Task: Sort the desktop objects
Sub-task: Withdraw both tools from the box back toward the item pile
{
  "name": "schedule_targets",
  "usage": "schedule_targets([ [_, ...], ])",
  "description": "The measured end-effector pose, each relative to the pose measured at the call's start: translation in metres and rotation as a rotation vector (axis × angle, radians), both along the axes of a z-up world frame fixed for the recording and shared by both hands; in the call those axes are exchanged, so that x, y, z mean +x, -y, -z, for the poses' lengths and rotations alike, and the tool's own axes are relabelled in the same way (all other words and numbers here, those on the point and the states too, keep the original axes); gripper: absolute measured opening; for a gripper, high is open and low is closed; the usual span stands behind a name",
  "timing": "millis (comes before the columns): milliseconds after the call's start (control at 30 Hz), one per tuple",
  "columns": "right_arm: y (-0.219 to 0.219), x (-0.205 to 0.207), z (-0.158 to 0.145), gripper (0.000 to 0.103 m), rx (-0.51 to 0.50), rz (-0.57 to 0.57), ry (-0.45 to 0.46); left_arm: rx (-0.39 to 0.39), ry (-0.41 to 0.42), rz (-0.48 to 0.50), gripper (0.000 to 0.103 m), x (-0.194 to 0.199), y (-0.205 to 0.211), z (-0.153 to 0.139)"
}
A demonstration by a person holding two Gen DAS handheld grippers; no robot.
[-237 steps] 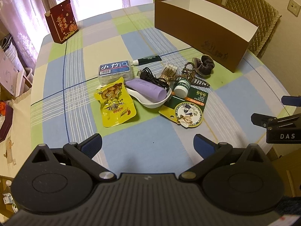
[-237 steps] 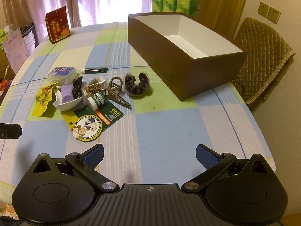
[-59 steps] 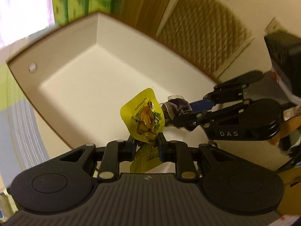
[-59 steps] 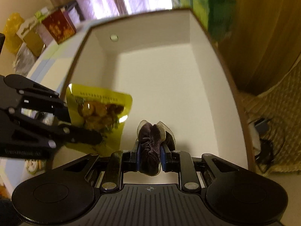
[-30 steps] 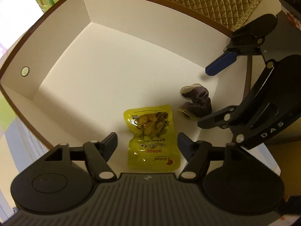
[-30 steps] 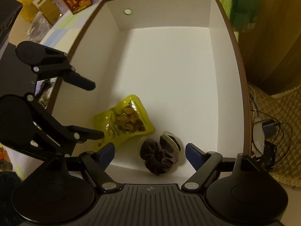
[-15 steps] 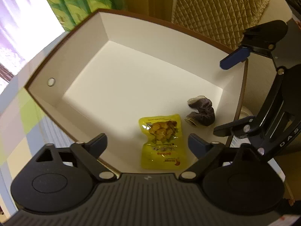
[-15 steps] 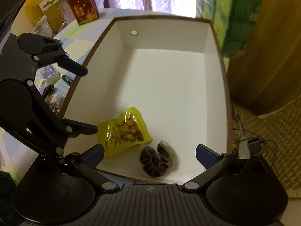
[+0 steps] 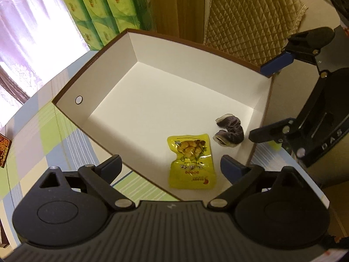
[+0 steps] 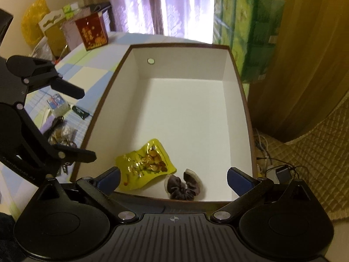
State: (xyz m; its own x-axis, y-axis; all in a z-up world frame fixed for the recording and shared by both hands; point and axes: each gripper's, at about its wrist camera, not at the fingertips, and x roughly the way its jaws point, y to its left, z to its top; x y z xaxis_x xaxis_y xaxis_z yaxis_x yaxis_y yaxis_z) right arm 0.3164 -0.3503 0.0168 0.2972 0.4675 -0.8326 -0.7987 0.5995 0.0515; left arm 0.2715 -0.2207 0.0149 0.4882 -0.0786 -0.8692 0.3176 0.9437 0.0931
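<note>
Left wrist view, snack pouch point(image 9: 191, 159) beside scrunchie point(image 9: 229, 132), inside box point(image 9: 91, 65)

A lived-in home: lace curtains point(image 10: 152, 2), checked tablecloth point(image 9: 54, 144), quilted chair cover point(image 9: 250, 21), stacked tissue packs point(image 10: 246, 28).

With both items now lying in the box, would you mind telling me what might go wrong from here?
1. The left gripper and right gripper, jaws just opened and empty, hang close together over the box's near end; they might collide pulling away.
2. The snack packet and scrunchie crowd that near wall, so later drops may pile up there.
3. The leftover clutter beside the box is tangled; one grab may drag neighbours.
</note>
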Motion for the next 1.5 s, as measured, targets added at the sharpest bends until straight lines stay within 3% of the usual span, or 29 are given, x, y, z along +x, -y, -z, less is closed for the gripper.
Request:
schedule_targets([
  [367, 0.0, -0.079, -0.031, 0.101, 0.068, 0.135, 0.176, -0.04, 0.123, -0.003, 0.096, -0.072, -0.04, -0.032],
  [667, -0.025, -0.149, -0.03, 0.101, 0.152, 0.231, 0.211, -0.046, 0.203, -0.094, 0.098, -0.151, -0.122, -0.05],
  [1000, -0.082, -0.205, 0.007, 0.101, 0.162, 0.211, 0.135, -0.042, 0.206, -0.266, 0.098, -0.217, -0.208, -0.034],
  [1500, -0.132, -0.226, 0.059, 0.101, 0.146, 0.233, 0.043, -0.064, 0.153, -0.271, 0.097, -0.241, -0.254, 0.011],
])
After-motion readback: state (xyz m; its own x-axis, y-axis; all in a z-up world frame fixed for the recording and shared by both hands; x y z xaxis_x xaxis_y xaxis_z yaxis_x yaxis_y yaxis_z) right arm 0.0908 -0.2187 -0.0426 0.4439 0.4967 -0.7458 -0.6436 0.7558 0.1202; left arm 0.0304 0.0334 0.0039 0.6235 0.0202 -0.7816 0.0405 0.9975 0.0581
